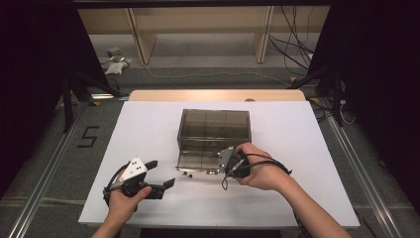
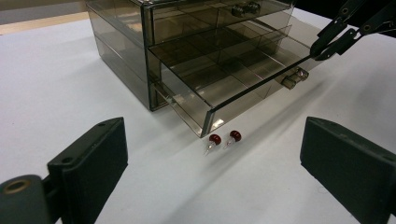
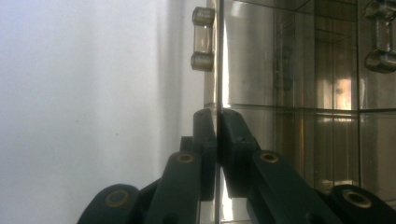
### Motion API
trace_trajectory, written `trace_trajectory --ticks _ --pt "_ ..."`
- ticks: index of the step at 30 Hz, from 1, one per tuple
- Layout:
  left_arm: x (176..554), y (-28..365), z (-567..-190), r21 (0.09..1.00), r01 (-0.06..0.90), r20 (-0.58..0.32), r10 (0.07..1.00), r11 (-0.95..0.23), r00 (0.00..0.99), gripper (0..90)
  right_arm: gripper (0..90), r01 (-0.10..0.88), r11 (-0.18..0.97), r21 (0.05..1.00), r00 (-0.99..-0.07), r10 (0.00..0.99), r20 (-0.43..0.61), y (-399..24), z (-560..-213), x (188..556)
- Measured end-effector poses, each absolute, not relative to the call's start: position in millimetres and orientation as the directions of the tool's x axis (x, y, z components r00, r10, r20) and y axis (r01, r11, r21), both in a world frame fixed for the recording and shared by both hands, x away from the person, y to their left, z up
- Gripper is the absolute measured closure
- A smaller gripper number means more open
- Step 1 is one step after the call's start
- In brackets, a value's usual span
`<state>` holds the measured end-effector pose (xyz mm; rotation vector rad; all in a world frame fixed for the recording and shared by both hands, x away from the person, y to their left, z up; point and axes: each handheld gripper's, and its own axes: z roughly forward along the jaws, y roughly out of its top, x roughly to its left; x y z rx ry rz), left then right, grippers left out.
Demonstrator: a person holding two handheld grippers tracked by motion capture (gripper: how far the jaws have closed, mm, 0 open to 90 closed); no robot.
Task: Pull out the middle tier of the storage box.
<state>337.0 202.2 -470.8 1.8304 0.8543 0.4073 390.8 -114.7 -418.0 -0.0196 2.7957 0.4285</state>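
High view showed the left gripper (image 1: 161,174) wide open near the table's (image 1: 148,119) front edge, two red pins (image 2: 223,138) lying just beyond it. Farther in, the right gripper (image 1: 229,167) pinched the pulled-out drawer's (image 2: 224,79) front wall. Judged step: drawer open; next, pick a pin precisely.

One smoky plastic drawer box (image 1: 214,128) stands on the table; two red pins (image 2: 215,139) (lying side by side) sit before its open drawer (image 2: 233,79).
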Motion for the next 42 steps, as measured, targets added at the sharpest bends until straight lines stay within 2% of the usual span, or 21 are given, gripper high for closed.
trace_trajectory --ticks 8,10,14,18,31,42 --pt "336.8 202.4 -470.7 0.905 0.366 -0.107 0.715 -0.219 0.691 7.4 67.7 -0.036 0.934 0.355 -0.944 0.085 -0.32 -118.8 -414.7 391.5" --pt "336.8 202.3 -470.9 0.904 0.368 -0.108 0.715 -0.22 0.691 7.4 59.3 0.023 0.909 0.415 -0.94 0.161 -0.301 -121.9 -414.6 387.9" --pt "336.4 201.8 -470.8 0.902 0.367 -0.103 0.713 -0.227 0.694 7.4 44.5 0.067 0.854 0.516 -0.931 0.239 -0.275 -130.1 -416.7 385.0" --pt "335.9 201.4 -470.6 0.903 0.365 -0.101 0.713 -0.228 0.694 7.5 37.4 0.105 0.785 0.611 -0.914 0.318 -0.251 -142.2 -420.7 375.0" --pt "333.4 199.0 -469.8 0.9 0.365 -0.098 0.706 -0.237 0.701 8.4 30.7 0.2 0.584 0.787 -0.854 0.498 -0.152 -180.2 -433.7 354.0" --pt "332.4 199.0 -471.0 0.898 0.367 -0.1 0.702 -0.241 0.705 8.8 29.9 0.222 0.502 0.836 -0.825 0.554 -0.113 -197.7 -444.9 346.3"
